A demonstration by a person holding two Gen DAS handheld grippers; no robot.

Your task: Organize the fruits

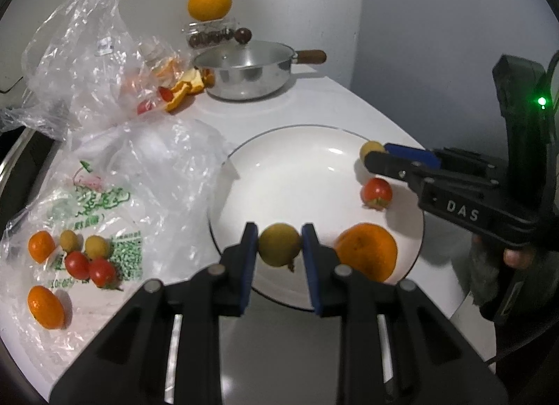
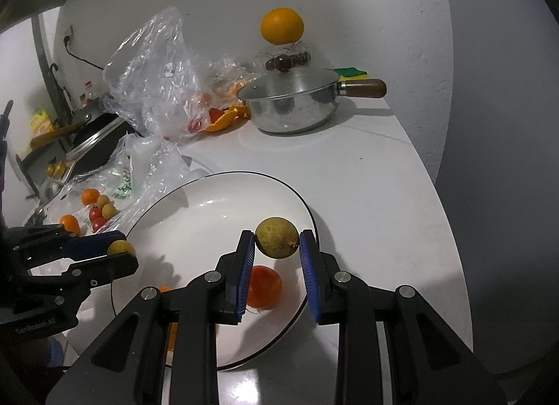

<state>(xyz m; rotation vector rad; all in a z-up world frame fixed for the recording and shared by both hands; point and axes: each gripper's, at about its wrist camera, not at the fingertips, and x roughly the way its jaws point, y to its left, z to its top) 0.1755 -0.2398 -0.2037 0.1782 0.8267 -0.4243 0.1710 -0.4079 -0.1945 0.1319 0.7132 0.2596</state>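
A white plate [image 1: 279,167] with a dark rim lies on the white counter; it also shows in the right wrist view [image 2: 195,216]. On it are an orange [image 1: 367,251] and a red tomato [image 1: 376,192]. My left gripper [image 1: 279,244] is shut on a yellow-green round fruit [image 1: 279,245] above the plate's near edge. My right gripper [image 2: 276,242] is shut on another yellow-green fruit [image 2: 276,237] above the plate's right side, over the tomato [image 2: 263,286]. Several small oranges, tomatoes and yellow fruits [image 1: 84,258] lie on a plastic bag [image 1: 115,202] to the left.
A steel pot [image 1: 244,73] with lid and wooden handle stands at the back, with orange peel [image 1: 188,85] and a crumpled clear bag [image 1: 80,56] to its left. An orange [image 1: 209,2] sits on a clear box behind the pot. The counter edge curves off at the right.
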